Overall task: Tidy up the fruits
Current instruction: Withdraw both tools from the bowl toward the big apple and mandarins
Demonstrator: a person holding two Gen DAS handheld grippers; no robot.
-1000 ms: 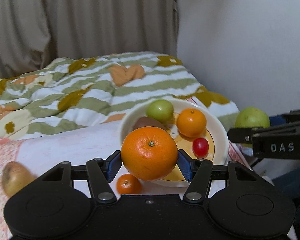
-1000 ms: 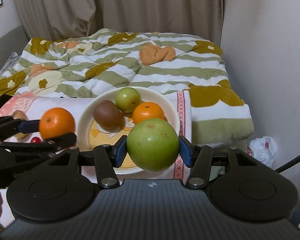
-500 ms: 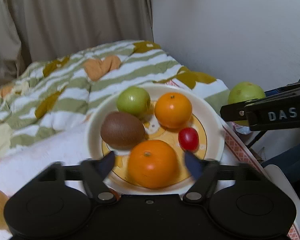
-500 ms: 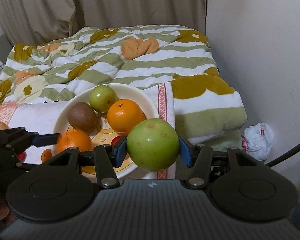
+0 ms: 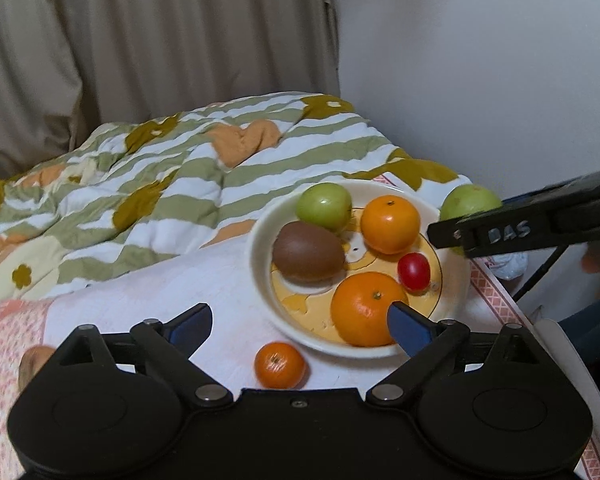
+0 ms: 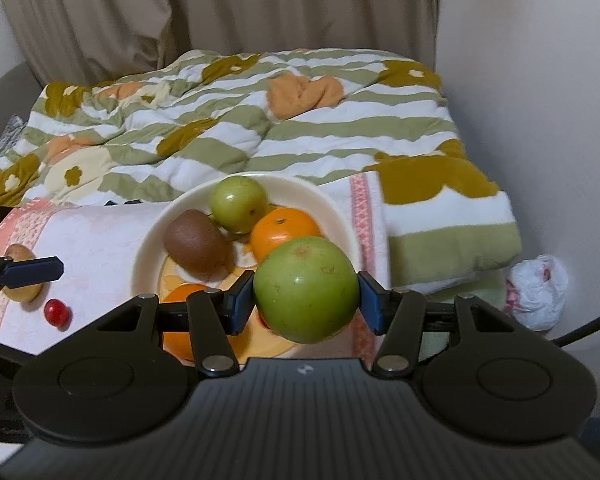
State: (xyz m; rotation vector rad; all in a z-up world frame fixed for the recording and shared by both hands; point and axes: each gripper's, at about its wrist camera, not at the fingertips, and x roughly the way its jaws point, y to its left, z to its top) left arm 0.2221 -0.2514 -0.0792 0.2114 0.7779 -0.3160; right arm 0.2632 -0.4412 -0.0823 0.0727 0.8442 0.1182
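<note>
A cream plate (image 5: 260,240) on the pink cloth holds a kiwi (image 5: 307,253), a small green apple (image 5: 324,206), an orange (image 5: 389,224), a cherry tomato (image 5: 414,271) and a large orange (image 5: 366,309) at its near edge. My left gripper (image 5: 300,322) is open and empty, left of the large orange. A small mandarin (image 5: 279,365) lies on the cloth below it. My right gripper (image 6: 306,300) is shut on a big green apple (image 6: 306,289), held above the plate's near right edge (image 6: 332,204).
A brown fruit (image 6: 20,270) and a second cherry tomato (image 6: 57,312) lie on the cloth at the left. A striped floral blanket (image 6: 240,120) covers the bed behind. A wall stands at the right, with a white plastic bag (image 6: 538,290) on the floor below.
My left gripper carried the large orange over the plate, opened and let it go there, then drew back to the left. The right gripper kept the green apple and moved closer to the plate.
</note>
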